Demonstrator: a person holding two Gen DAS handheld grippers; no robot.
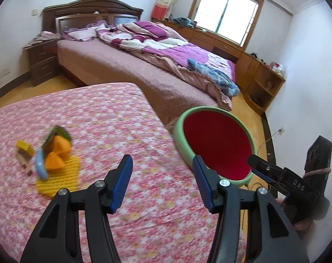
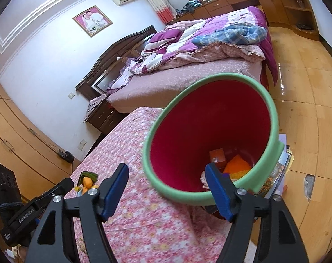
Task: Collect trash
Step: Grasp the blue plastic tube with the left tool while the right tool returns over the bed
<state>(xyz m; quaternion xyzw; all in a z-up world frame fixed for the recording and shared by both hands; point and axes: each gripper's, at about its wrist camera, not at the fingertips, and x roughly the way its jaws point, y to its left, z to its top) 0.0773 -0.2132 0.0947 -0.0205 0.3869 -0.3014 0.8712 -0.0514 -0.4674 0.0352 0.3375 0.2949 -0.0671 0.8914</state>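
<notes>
A pile of trash (image 1: 49, 155) lies on the pink floral table (image 1: 113, 131) at the left: orange pieces, a yellow knitted mat, a blue strip, a green-edged wrapper. It shows small in the right wrist view (image 2: 87, 182). A red bin with a green rim (image 1: 218, 144) stands beside the table's right edge; in the right wrist view (image 2: 209, 135) it holds an orange box and orange and yellow scraps. My left gripper (image 1: 162, 175) is open and empty above the table. My right gripper (image 2: 167, 182) is open and empty at the bin's near rim.
A bed (image 1: 144, 65) with purple quilts stands behind the table. A dark nightstand (image 1: 43, 61) is at its left. Wooden cabinets (image 1: 253, 70) line the window wall. Papers lie on the wooden floor (image 2: 297, 131) by the bin, and a cable runs along it.
</notes>
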